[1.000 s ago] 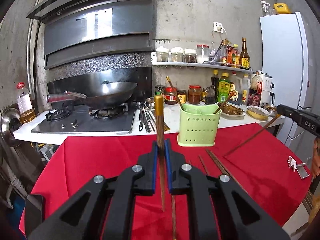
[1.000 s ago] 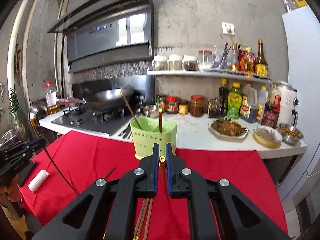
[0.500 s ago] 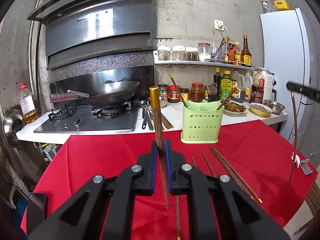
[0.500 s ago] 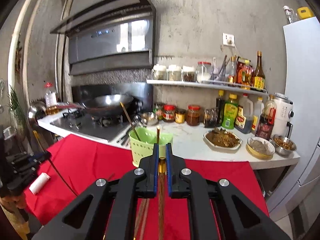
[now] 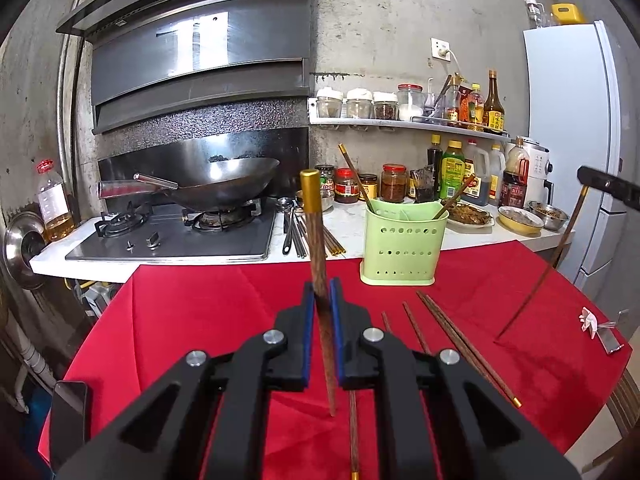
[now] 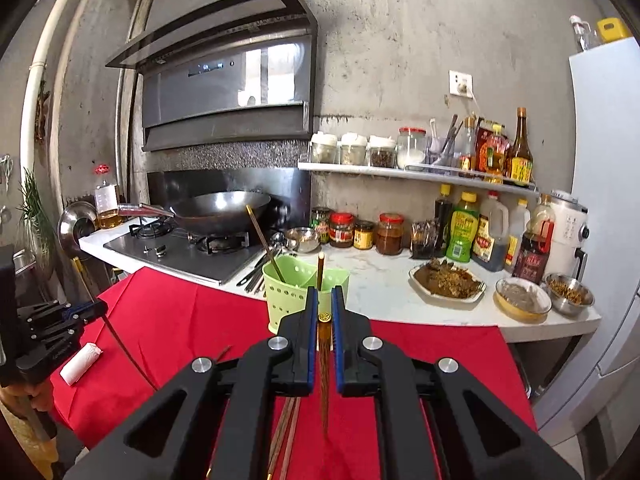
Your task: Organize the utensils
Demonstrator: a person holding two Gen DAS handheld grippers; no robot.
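Both grippers clamped shut, left gripper [image 5: 320,312] pinching a chopstick [image 5: 316,248] near-upright, right gripper [image 6: 325,320] pinching another chopstick [image 6: 324,380]; green holder [image 5: 402,248] sits center-right: carry tips-down over its rim, release only once inside.

Hidden under the near gripper bodies: lower lengths of loose chopsticks [image 5: 460,340] on the red cloth [image 5: 200,312]. Phone [image 5: 68,420] cut off near left. Bottoms of chopsticks inside holder [image 5: 402,248] unseen. Jar labels [image 6: 344,234] too small to read.
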